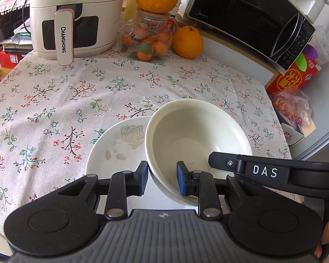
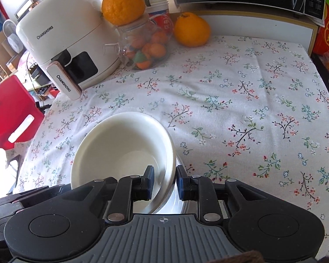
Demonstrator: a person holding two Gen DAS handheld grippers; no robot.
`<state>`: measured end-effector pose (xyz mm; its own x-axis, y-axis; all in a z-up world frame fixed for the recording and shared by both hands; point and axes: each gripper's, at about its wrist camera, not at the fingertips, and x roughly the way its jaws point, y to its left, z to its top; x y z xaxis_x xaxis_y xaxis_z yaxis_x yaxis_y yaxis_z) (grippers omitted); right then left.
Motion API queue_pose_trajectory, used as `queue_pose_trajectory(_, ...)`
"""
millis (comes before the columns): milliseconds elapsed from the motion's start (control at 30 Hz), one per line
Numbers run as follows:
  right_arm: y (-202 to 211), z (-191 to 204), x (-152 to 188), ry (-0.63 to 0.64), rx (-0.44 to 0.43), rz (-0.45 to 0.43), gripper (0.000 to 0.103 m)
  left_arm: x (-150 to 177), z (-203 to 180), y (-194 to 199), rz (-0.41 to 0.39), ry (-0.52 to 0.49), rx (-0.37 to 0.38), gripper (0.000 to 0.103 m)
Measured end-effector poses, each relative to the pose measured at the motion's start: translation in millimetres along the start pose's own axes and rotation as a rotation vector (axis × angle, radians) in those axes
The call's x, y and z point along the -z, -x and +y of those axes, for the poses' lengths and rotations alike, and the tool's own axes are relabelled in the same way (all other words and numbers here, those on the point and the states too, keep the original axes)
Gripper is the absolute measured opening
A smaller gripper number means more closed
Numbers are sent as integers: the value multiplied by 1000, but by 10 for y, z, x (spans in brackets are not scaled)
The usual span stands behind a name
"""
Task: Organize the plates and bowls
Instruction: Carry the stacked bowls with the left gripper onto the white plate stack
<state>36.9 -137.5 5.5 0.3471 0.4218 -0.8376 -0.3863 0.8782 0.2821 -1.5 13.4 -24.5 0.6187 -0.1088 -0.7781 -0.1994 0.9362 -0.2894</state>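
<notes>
A plain white bowl (image 1: 197, 135) is tilted over a white plate (image 1: 111, 151) with a faint rose print on the flowered tablecloth. My left gripper (image 1: 162, 178) is shut on the bowl's near left rim, one pad inside and one outside. My right gripper (image 2: 164, 180) is shut on the same bowl (image 2: 120, 151) at its right rim. In the left wrist view the right gripper's black arm (image 1: 263, 171) marked DAS reaches in from the right. In the right wrist view a plate edge (image 2: 177, 203) shows under the bowl.
A cream air fryer (image 1: 74, 15) stands at the back left, with a glass jar of small oranges (image 1: 149, 37) and a large orange (image 1: 187, 41) beside it. A black microwave (image 1: 252, 13) is at the back right. A red chair (image 2: 11, 111) stands left of the table.
</notes>
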Motion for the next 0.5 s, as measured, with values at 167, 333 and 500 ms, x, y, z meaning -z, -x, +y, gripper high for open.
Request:
queue_pose_trajectory(167, -70, 124, 17, 22, -14, 29, 23, 51, 135, -1, 24, 33, -16, 24)
queue_pose_trajectory(333, -144, 213, 34, 40, -19, 59, 23, 69, 237, -15, 44, 52, -26, 24)
queue_pose_trajectory(500, -214, 245, 39, 40, -27, 84, 23, 57, 301, -17, 56, 64, -35, 24)
